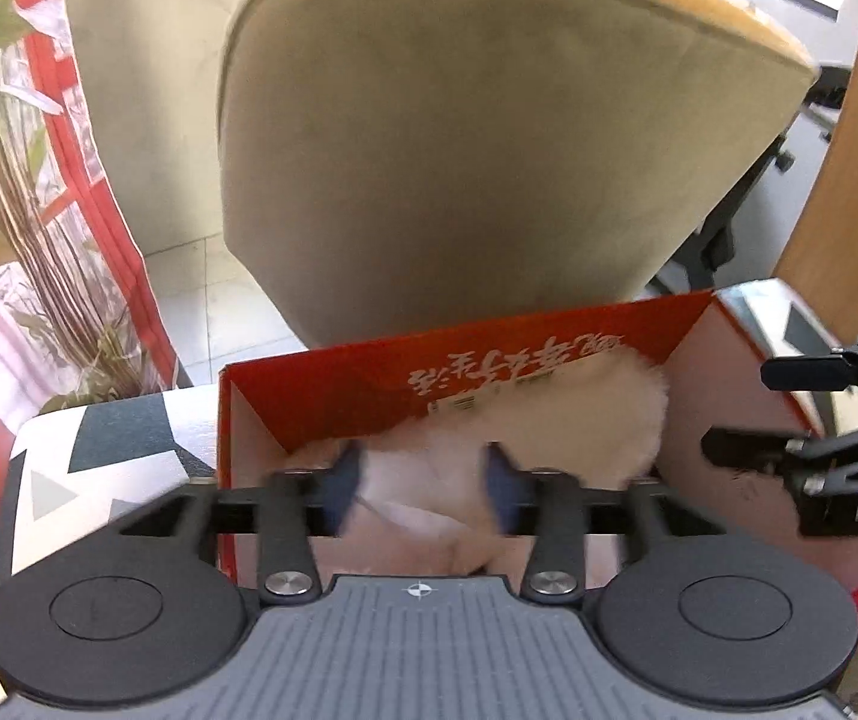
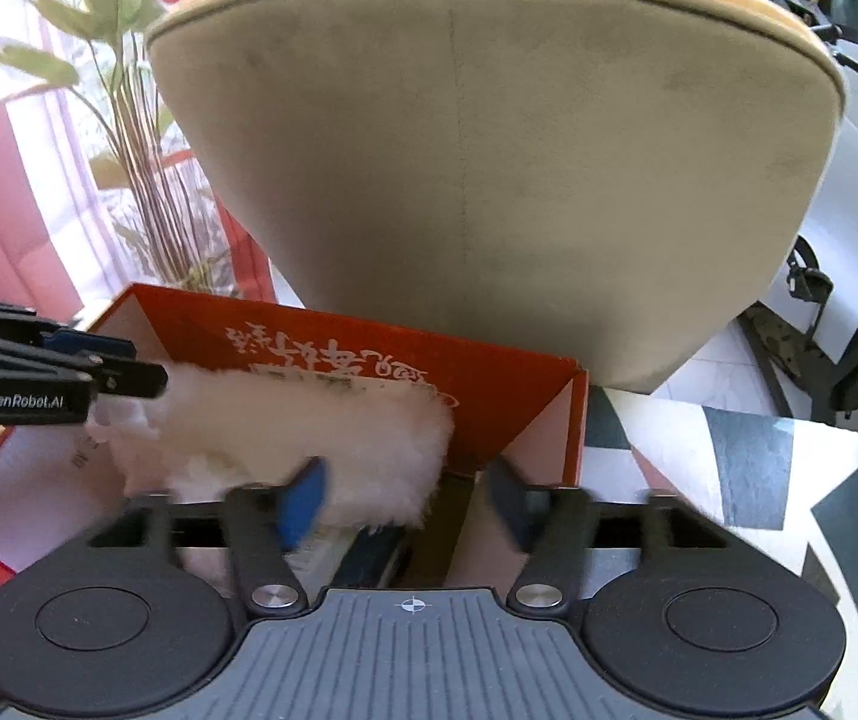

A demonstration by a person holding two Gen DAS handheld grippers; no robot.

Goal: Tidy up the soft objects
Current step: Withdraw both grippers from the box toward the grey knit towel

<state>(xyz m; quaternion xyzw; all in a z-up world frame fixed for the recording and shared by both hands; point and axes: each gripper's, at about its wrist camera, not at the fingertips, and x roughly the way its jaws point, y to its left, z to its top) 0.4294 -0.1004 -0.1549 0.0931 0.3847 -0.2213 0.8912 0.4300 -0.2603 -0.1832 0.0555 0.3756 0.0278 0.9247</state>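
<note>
Standing apart over the red box [image 1: 549, 354], the jaws of the left gripper [image 1: 423, 483] are roughly two-thirds open and grip nothing; the white fluffy thing [image 1: 609, 414] lies just past and below their blue pads. The right gripper [image 2: 405, 495] is spread a little wider and is likewise empty, its left pad overlapping the near edge of the fluff without pressing it, as far as I can tell.

The fluffy thing [image 2: 285, 426] rests inside the box, long axis running left to right along the far wall with the printed characters. Both grippers hover at the near side, so it lies ahead of and beneath each. The left one sits over its left end, the right one by its right end. The box stands on a patterned cushion [image 2: 747, 462], a beige chair back [image 2: 489, 168] behind it.

I judge the piece already stowed.
</note>
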